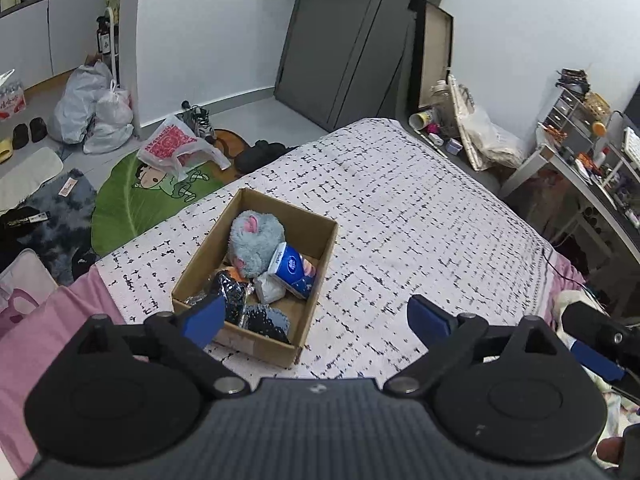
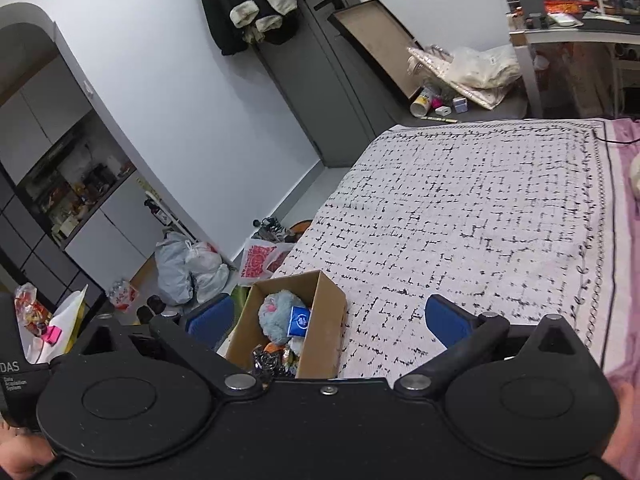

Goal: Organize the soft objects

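An open cardboard box (image 1: pixel 320 264) sits on the white bedspread with black marks (image 1: pixel 420 208). In it lie a grey plush toy (image 1: pixel 256 240), a blue and white tissue pack (image 1: pixel 292 270), a white wad (image 1: pixel 270 289) and dark soft items (image 1: pixel 240 304). My left gripper (image 1: pixel 314 320) is open and empty, above the box's near right corner. My right gripper (image 2: pixel 330 320) is open and empty, above the same box (image 2: pixel 326 320), where the plush (image 2: pixel 276 314) and tissue pack (image 2: pixel 299 321) show. The right gripper's body also shows at the right edge of the left wrist view (image 1: pixel 600 340).
Plastic bags (image 1: pixel 96 112), shoes, a green leaf rug (image 1: pixel 132 200) and a blue rug lie on the floor left of the bed. A grey door (image 1: pixel 352 40) stands beyond. A cluttered desk (image 1: pixel 592 168) is at the right. Pink bedding (image 1: pixel 36 340) edges the bed.
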